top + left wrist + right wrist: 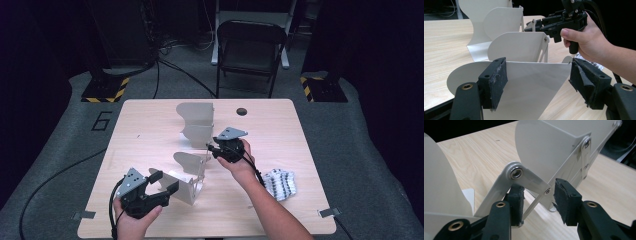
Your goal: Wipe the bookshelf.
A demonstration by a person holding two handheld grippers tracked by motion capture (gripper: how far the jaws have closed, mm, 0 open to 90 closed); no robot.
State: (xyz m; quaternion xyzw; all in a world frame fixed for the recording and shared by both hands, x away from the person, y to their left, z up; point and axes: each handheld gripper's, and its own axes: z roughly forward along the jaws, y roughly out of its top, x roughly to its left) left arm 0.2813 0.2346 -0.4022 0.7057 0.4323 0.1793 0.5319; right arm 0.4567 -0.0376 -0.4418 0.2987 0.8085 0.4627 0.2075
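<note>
R gripper (537,202) fingers stand half apart round a thin hinge arm (534,182) of the near metal bracket (187,175) – left pad touching, right pad off it. L gripper (539,82) fingers wide apart, straddling the bracket's flat plate w/o pressing. Bracket sits mid-surface (150,125) – a second bracket (197,125) behind.

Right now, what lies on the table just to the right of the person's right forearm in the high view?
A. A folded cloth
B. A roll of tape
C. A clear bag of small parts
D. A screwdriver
C: a clear bag of small parts lies on the table beside the right forearm, apart from the near white metal bracket.
</note>
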